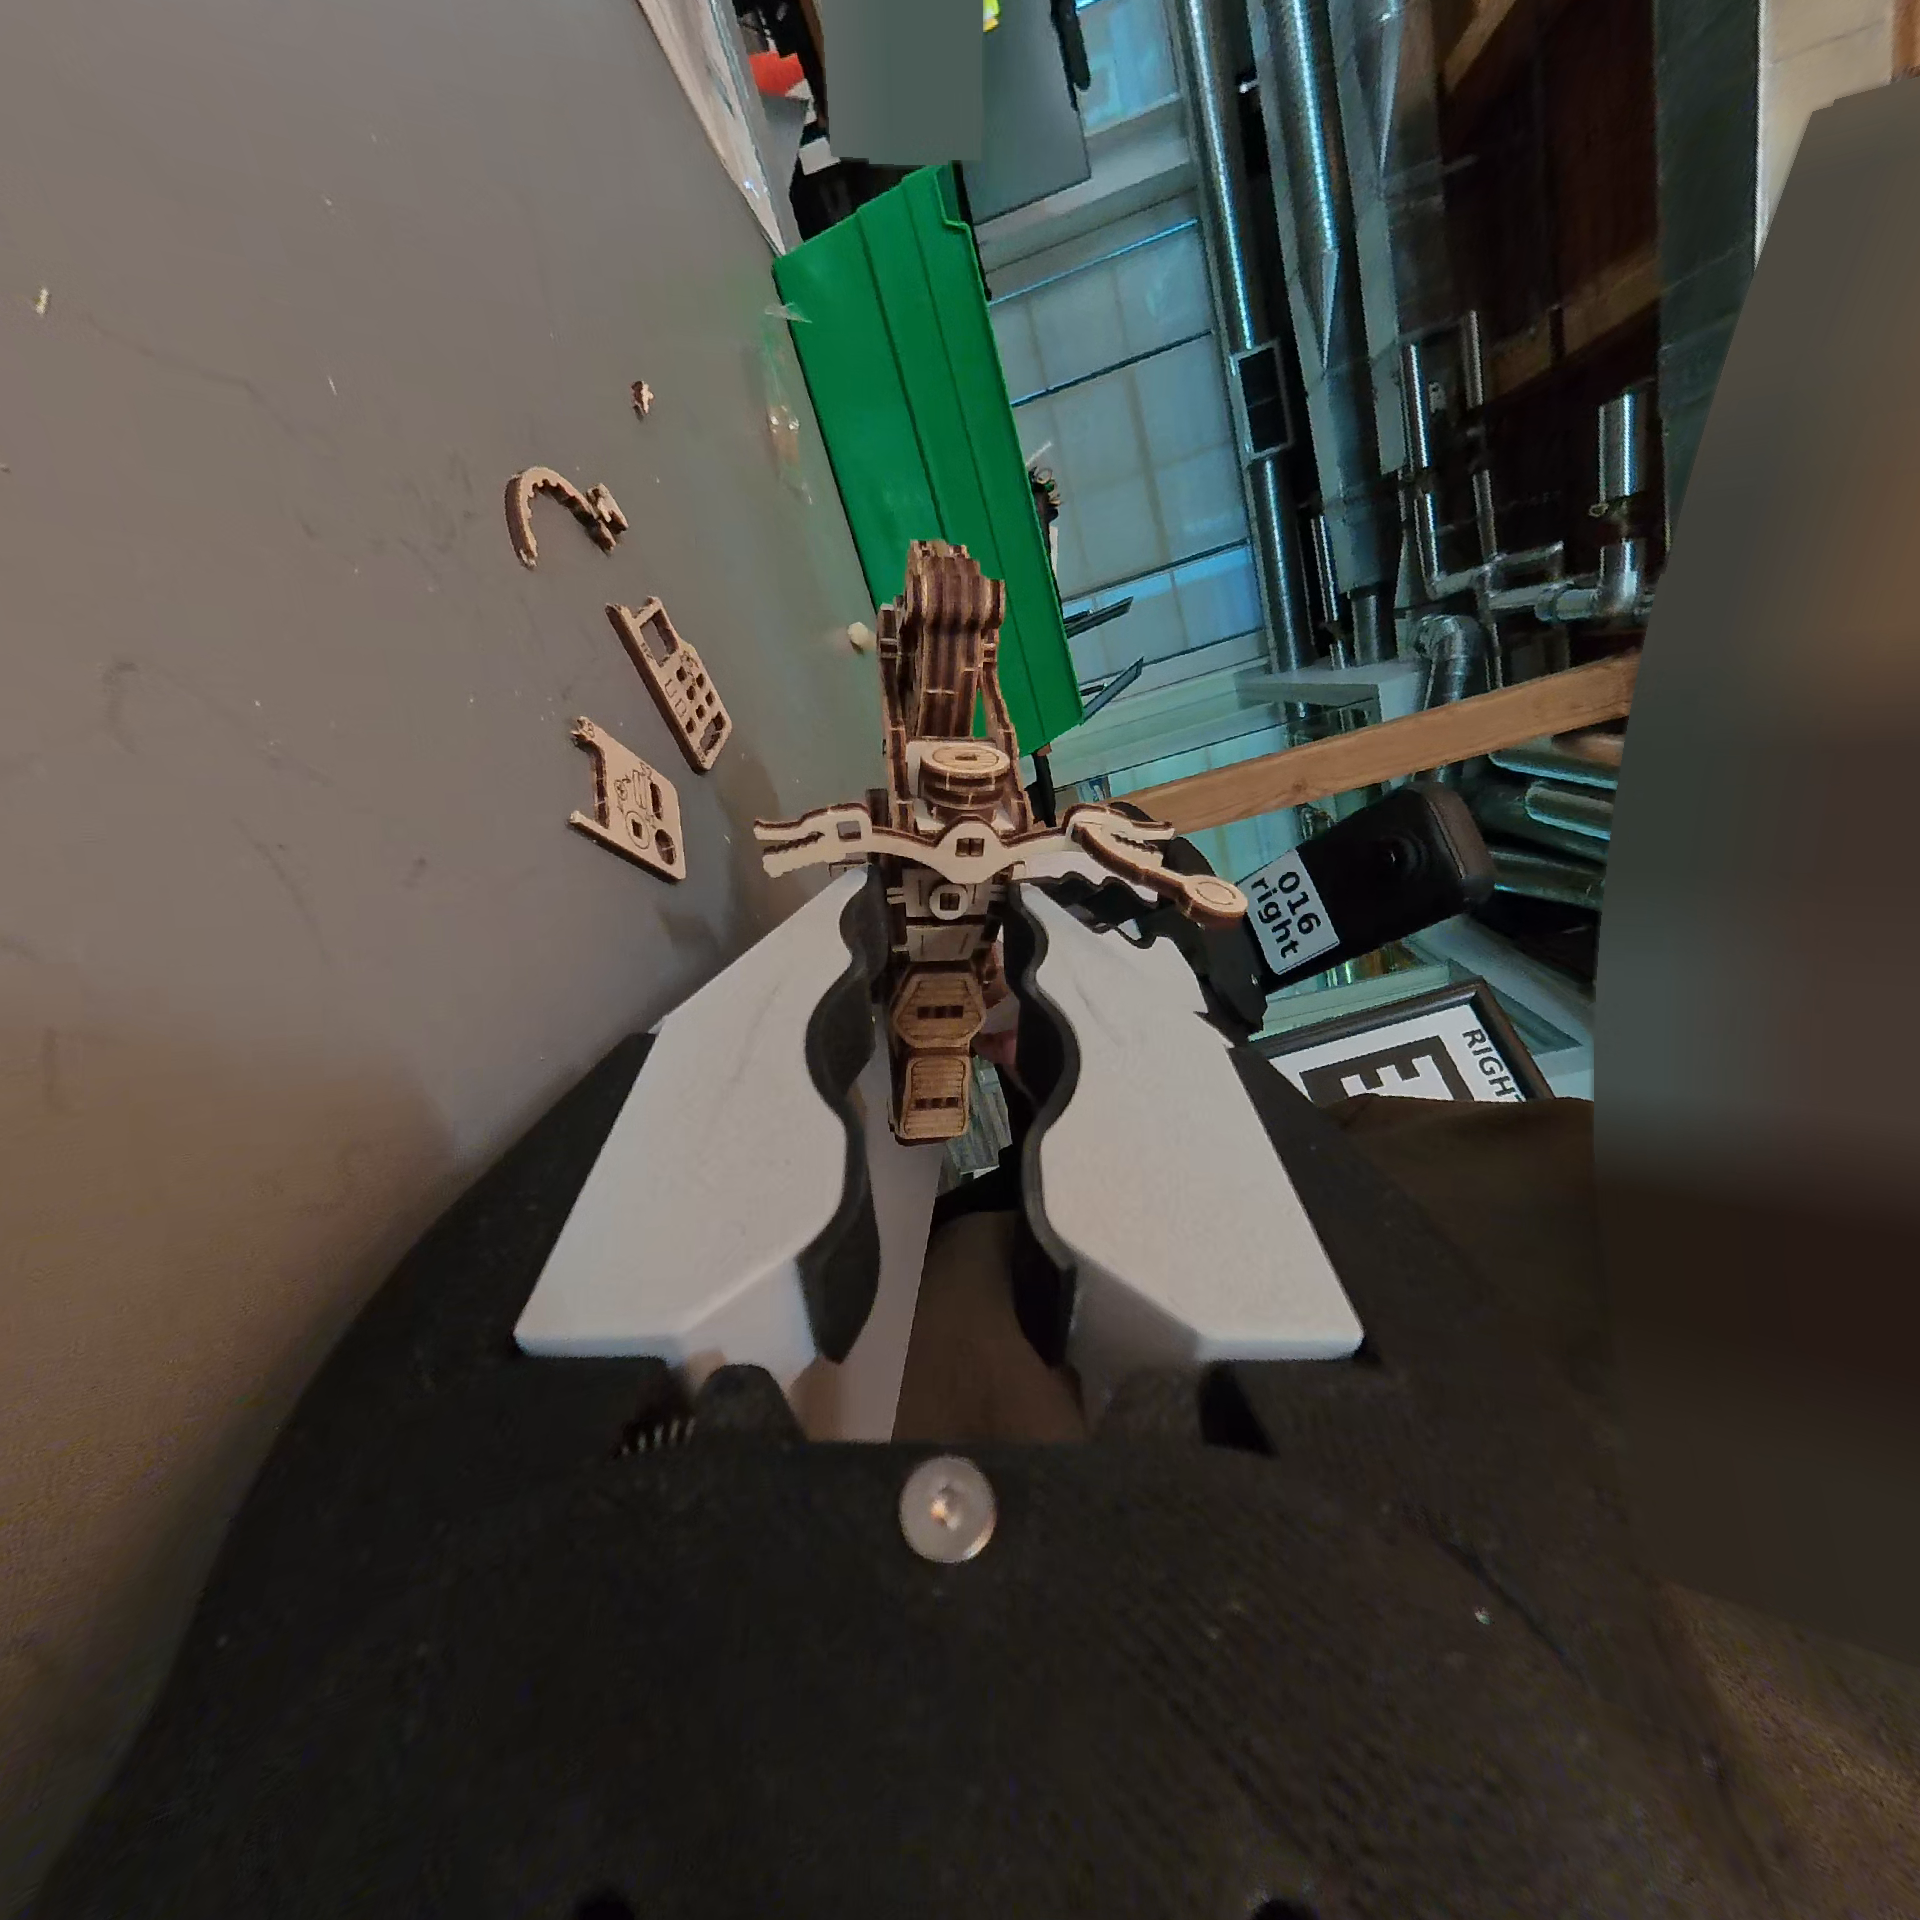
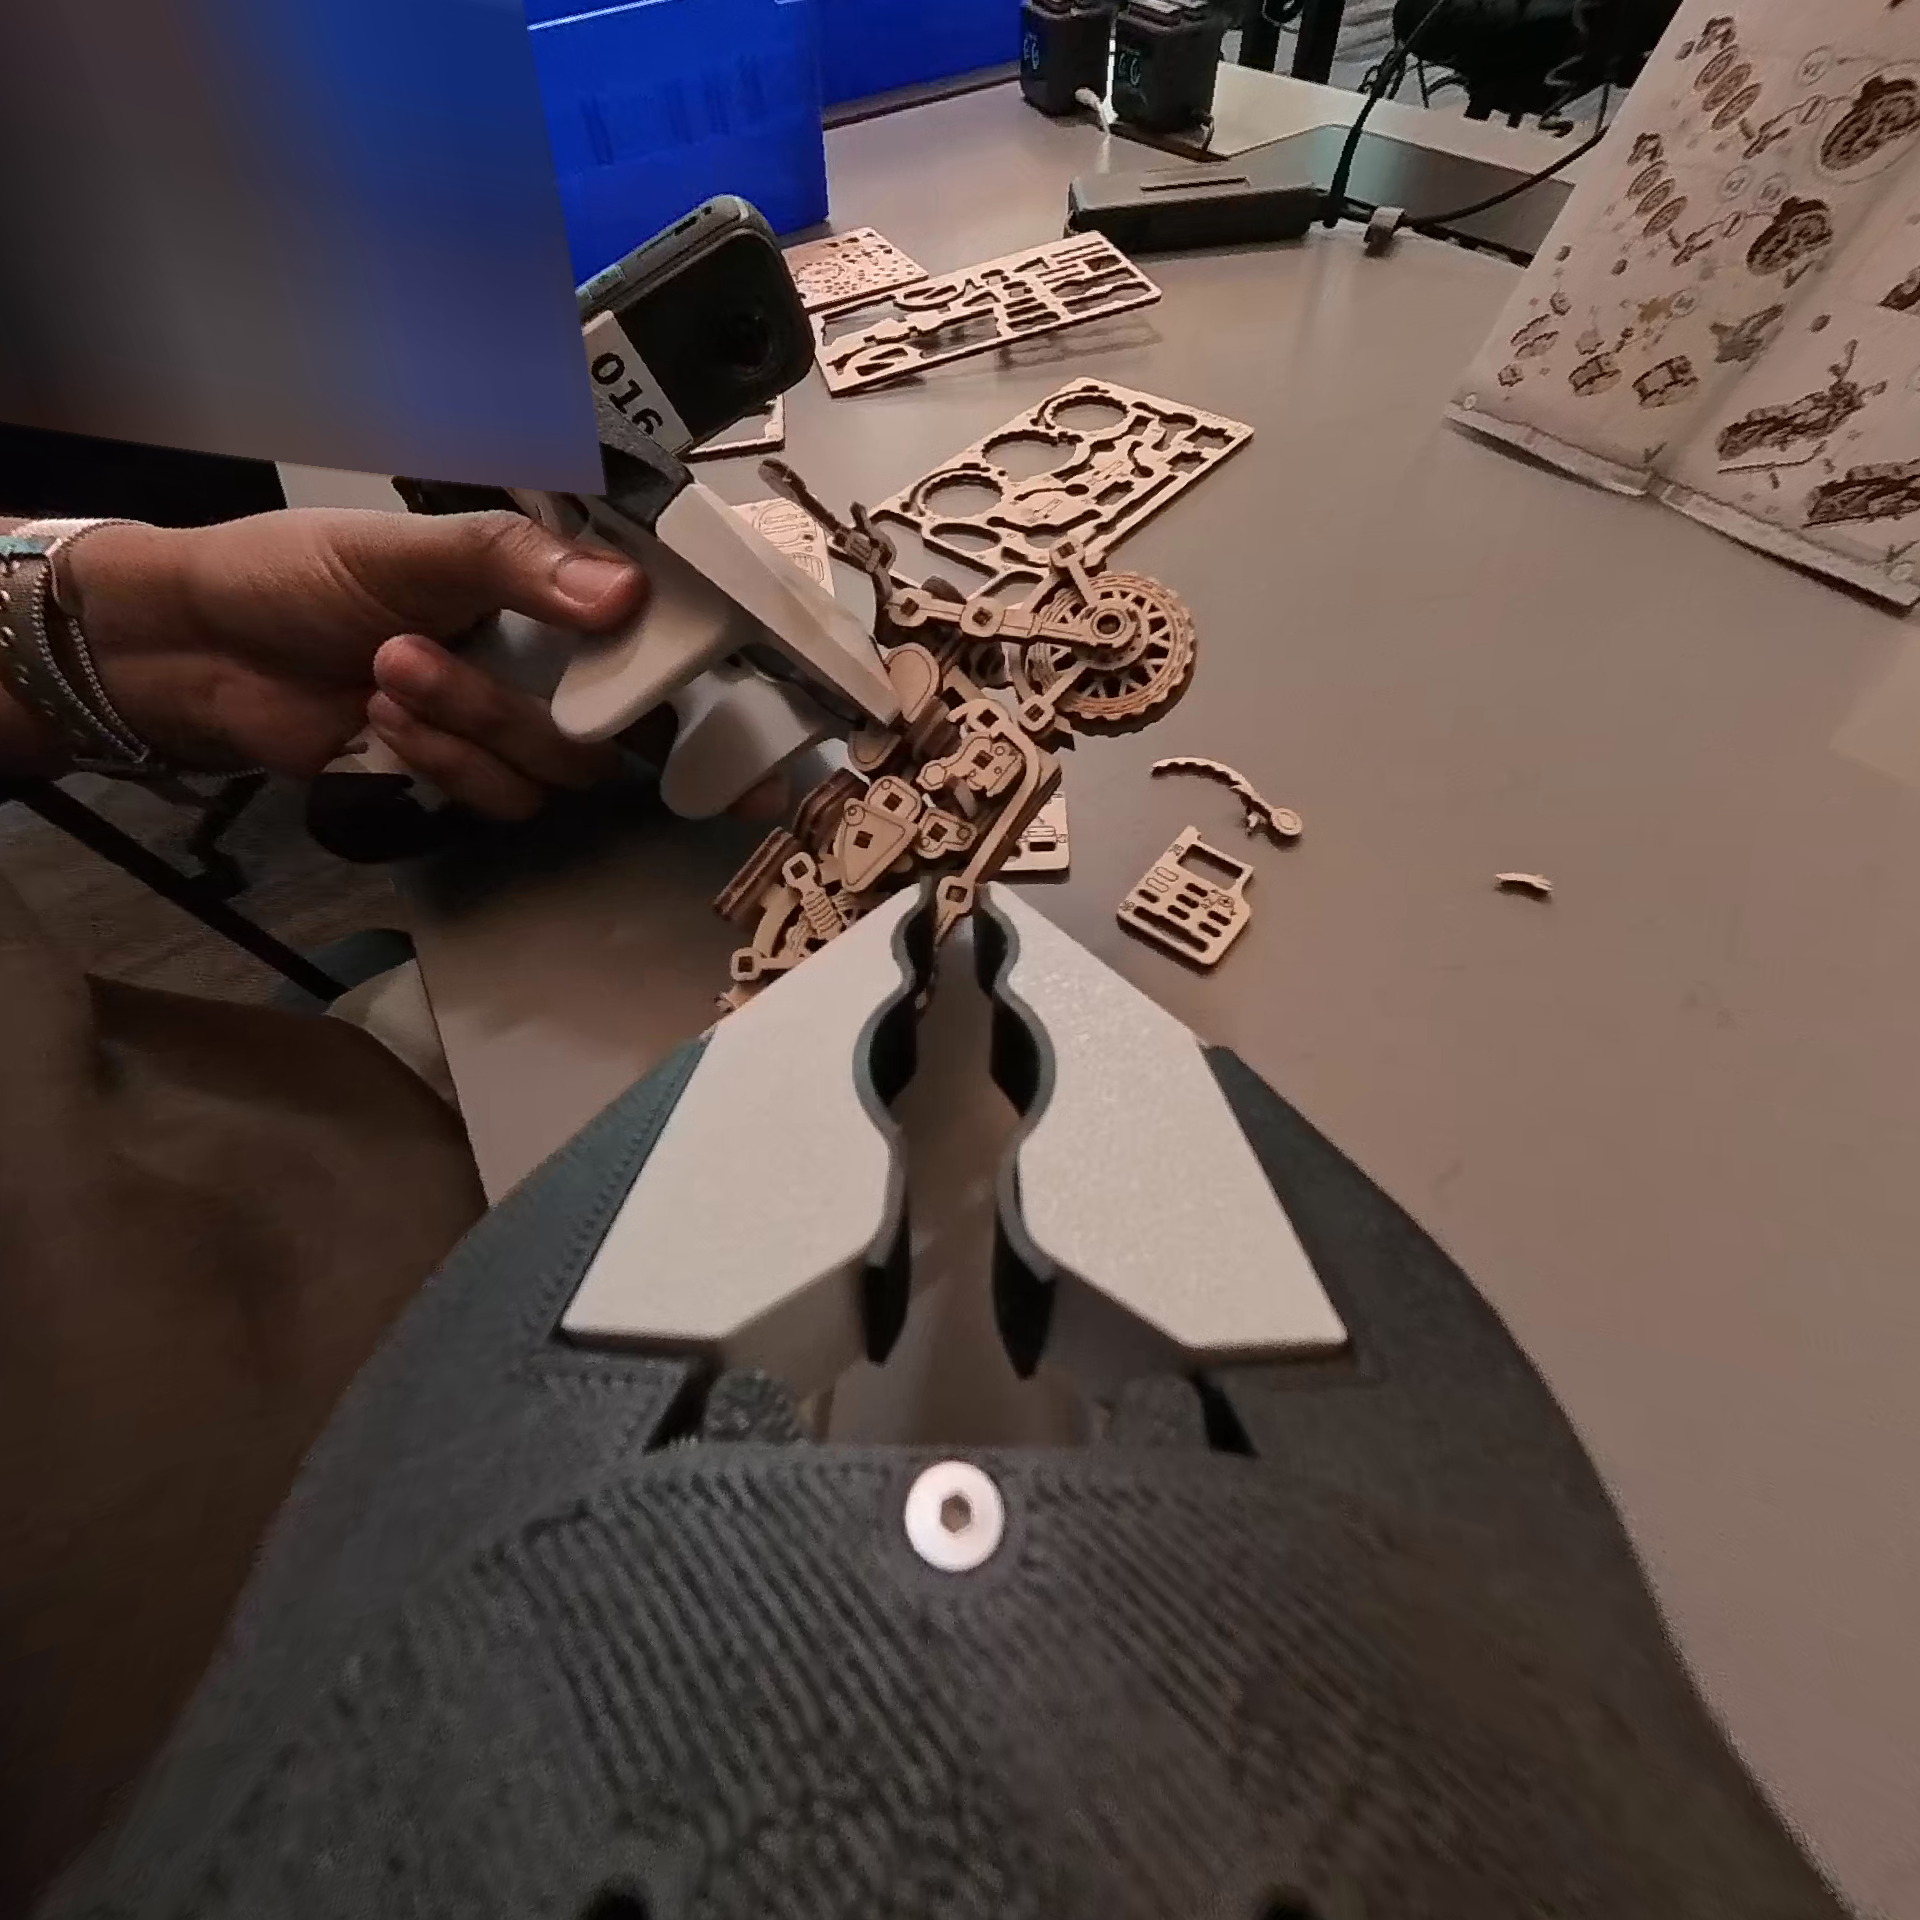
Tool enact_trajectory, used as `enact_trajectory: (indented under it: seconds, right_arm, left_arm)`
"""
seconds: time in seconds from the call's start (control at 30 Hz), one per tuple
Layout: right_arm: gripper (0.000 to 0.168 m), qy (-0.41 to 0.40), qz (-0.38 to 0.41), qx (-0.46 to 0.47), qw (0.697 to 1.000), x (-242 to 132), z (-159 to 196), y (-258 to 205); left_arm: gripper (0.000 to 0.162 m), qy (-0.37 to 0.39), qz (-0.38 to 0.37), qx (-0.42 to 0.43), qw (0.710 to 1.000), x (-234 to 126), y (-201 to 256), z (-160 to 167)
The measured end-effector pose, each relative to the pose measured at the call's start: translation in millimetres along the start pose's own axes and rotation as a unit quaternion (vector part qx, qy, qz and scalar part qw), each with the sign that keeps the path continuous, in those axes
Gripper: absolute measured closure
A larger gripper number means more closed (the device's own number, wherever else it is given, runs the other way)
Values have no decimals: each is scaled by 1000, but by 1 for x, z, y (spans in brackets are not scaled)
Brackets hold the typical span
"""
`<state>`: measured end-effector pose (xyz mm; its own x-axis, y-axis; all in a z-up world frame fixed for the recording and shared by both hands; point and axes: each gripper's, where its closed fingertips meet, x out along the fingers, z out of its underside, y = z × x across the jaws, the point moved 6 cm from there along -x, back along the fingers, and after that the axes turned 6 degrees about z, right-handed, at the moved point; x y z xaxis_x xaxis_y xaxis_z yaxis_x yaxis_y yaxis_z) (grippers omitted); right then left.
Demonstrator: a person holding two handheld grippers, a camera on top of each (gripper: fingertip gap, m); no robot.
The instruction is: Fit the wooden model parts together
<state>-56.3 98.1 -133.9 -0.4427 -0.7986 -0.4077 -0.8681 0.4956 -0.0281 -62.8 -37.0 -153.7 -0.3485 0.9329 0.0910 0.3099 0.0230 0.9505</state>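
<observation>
A partly built wooden motorcycle model (image 1: pixel 940 831) sits between my left gripper's (image 1: pixel 940 914) white fingers, handlebars across the tips and front wheel pointing away. My left gripper is shut on its body and holds it tilted above the table. In the right wrist view, a hand holds the left gripper (image 2: pixel 862 707), which clamps the model (image 2: pixel 935 769) near its seat. My right gripper (image 2: pixel 951 914) is shut on a thin wooden part at the model's lower frame. Loose parts lie on the table: a curved toothed piece (image 2: pixel 1226 790) and a small grid piece (image 2: pixel 1184 899).
Emptied wooden part sheets (image 2: pixel 1070 468) lie behind the model, with an instruction sheet (image 2: pixel 1714 291) propped at the right. A blue bin (image 2: pixel 675 104) stands at the back left. A green bin (image 1: pixel 935 436) stands past the model. Another flat part (image 1: pixel 629 800) lies by the grid piece (image 1: pixel 675 681). Only a small space, under 4 cm, lies between the two pairs of fingers. The small grid piece (image 2: pixel 1184 899) is about 7 centimeters from my left fingertips.
</observation>
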Motion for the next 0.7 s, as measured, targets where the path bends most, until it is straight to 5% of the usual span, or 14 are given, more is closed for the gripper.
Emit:
enact_trajectory:
  seconds: [0.7]
  right_arm:
    - [166, -6, -21, 59, 998, 2, 1, 1]
  left_arm:
    - [142, -1, 0, 0, 1000, 0, 0, 0]
